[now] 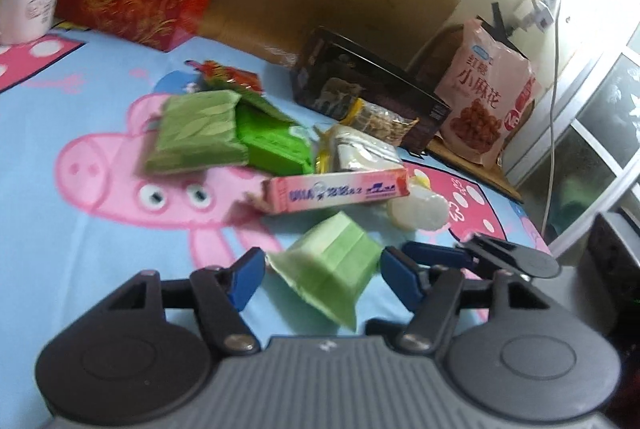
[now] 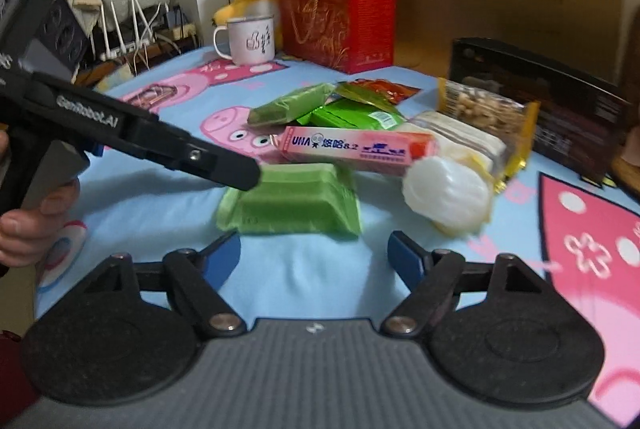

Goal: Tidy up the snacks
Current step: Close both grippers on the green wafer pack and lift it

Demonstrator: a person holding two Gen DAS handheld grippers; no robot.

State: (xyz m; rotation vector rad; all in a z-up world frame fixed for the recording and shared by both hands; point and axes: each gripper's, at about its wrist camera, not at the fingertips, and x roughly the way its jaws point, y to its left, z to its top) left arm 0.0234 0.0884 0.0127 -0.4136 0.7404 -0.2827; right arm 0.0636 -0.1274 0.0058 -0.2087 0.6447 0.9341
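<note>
My left gripper (image 1: 322, 275) stands wide open astride the pale green packet (image 1: 328, 271), not yet pinching it; my right gripper (image 2: 314, 261) is open and empty. Next move, I judge: close left. Behind lies the pink box (image 1: 336, 191).

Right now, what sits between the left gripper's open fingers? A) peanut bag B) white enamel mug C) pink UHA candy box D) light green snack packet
D: the light green snack packet lies between the blue fingertips of the left gripper, jaws spread apart and not clamped on it. The pink UHA box lies farther off on the sheet.
</note>
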